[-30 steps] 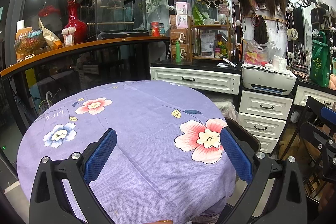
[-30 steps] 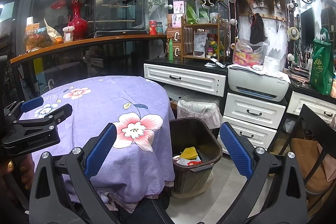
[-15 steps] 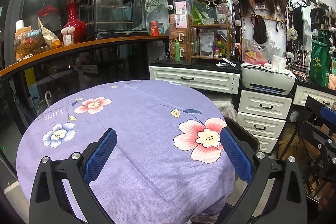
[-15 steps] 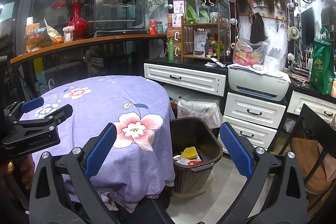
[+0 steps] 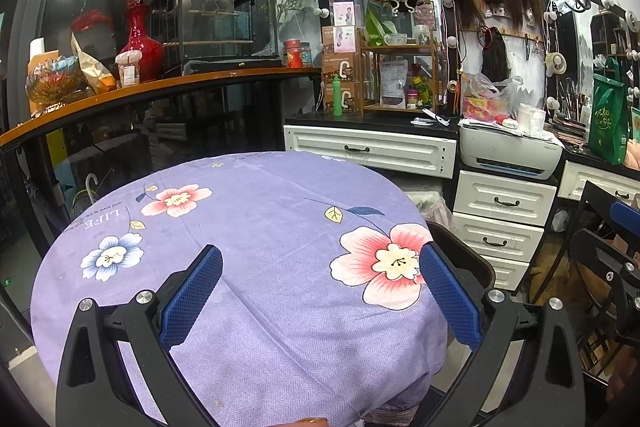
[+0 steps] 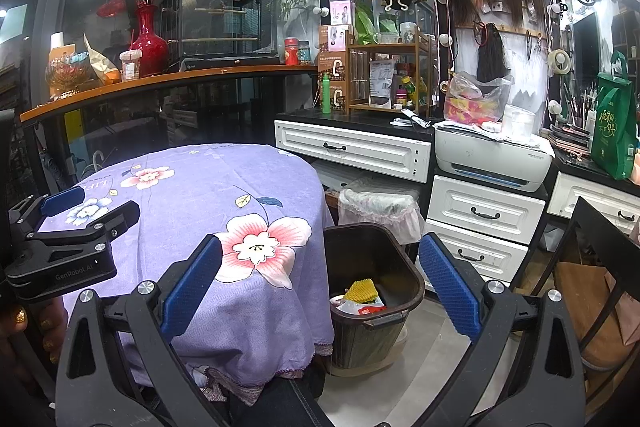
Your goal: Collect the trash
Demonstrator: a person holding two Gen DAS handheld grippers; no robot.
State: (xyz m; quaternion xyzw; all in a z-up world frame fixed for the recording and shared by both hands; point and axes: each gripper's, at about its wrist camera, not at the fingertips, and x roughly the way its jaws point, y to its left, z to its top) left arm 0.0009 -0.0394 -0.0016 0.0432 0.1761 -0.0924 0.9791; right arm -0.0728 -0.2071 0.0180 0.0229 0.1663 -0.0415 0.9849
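A dark brown trash bin (image 6: 412,279) stands on the floor right of the round table. Inside it lie a yellow foam net (image 6: 361,290) and white and red wrappers (image 6: 362,308). The table's purple flowered cloth (image 5: 256,227) carries no loose items. My left gripper (image 5: 320,295) hovers open over the cloth, nothing between its blue pads. My right gripper (image 6: 320,285) is open too, held above the table's right edge and the bin. The left gripper (image 6: 68,239) also shows at the left of the right wrist view. In the left wrist view only the bin's rim (image 5: 460,251) shows.
A second bin lined with a white bag (image 6: 380,205) stands behind the brown one. White drawers (image 6: 480,223) and a printer (image 6: 492,159) fill the right. A black chair (image 6: 592,267) stands at the far right. A glass counter with a wooden top (image 5: 152,87) runs behind the table.
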